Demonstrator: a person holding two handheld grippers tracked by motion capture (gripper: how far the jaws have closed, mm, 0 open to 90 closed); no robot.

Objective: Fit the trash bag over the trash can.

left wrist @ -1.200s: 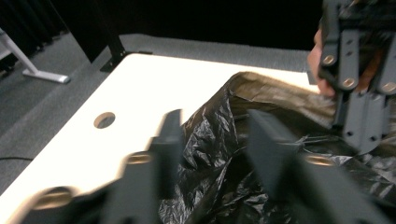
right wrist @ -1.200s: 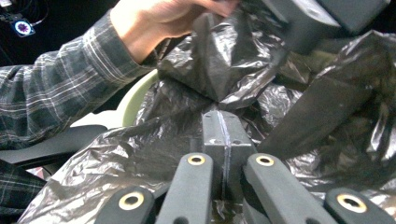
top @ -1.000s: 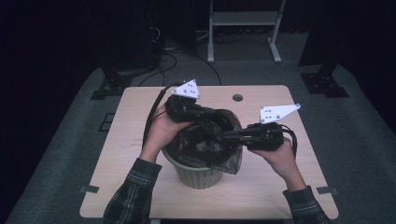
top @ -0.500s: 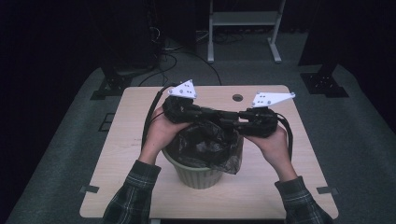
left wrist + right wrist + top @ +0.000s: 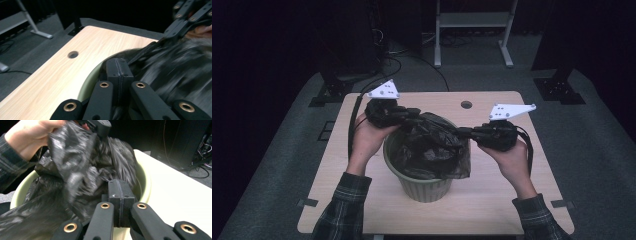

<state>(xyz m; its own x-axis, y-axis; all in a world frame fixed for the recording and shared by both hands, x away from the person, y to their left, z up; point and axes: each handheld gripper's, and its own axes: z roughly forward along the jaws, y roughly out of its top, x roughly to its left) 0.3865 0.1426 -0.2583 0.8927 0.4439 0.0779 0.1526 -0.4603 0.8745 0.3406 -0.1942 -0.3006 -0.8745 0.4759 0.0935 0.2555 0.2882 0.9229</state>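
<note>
Plastic, thin and black and crinkly, is what both tools are pinching: a black plastic bin bag (image 5: 432, 145) that sits in and over a round pale green plastic bin (image 5: 424, 185) on a light wooden table (image 5: 492, 210).

The left gripper (image 5: 414, 116) has its jaws pressed tight together. In the left gripper view the bag (image 5: 172, 72) bunches up right at its shut tips and on beside them, so it seems to hold a fold of the bag's edge. The bin's rim (image 5: 86, 85) curves just under and beside those tips.

The right gripper (image 5: 462, 132) is squeezed shut too. Its jaws have just been closing, and the bag (image 5: 75, 175) is crumpled all round its tips. I cannot see how much plastic is caught between them.

Here is what could go wrong. The two tools are pulling the bag's mouth apart, one to each side. If they pull too hard, the thin plastic can rip at the pinch. If one grip holds only a tiny bit, that edge can slip out and drop back into the bin. A hard tug could also lift or tip the bin, because nothing holds it down.

Farther off, past the left tool, is a small round hole (image 5: 466, 104) in the table top. Beyond the table stand a dark floor and a grey metal stand (image 5: 472, 30).
</note>
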